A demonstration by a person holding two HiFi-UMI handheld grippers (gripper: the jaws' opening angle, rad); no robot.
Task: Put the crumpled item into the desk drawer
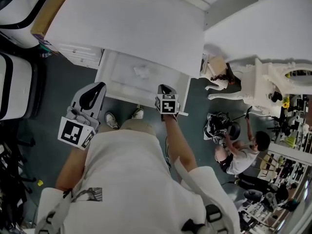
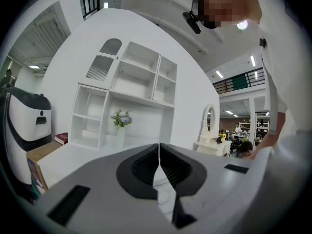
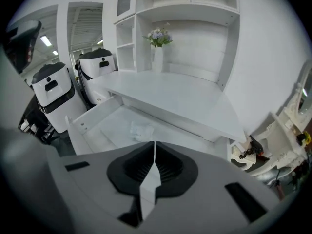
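Observation:
The crumpled white item (image 1: 142, 72) lies inside the open drawer (image 1: 104, 68) of the white desk (image 1: 131, 23); in the right gripper view the crumpled item (image 3: 141, 129) rests on the floor of the drawer (image 3: 90, 121), just beyond the jaws. My right gripper (image 1: 164, 88) hovers over the drawer's front right corner, shut, with nothing between its pads (image 3: 154, 151). My left gripper (image 1: 96, 87) hangs at the drawer's front left, outside it, tilted upward toward the shelves. The left gripper (image 2: 159, 152) is shut and empty.
A hutch with a vase of flowers (image 3: 158, 37) stands on the desk. White rounded machines (image 3: 54, 95) stand to the left. A white vanity with mirror (image 1: 273, 79) and a crouching person (image 1: 241, 156) are on the right. My feet (image 1: 112, 121) are below the drawer front.

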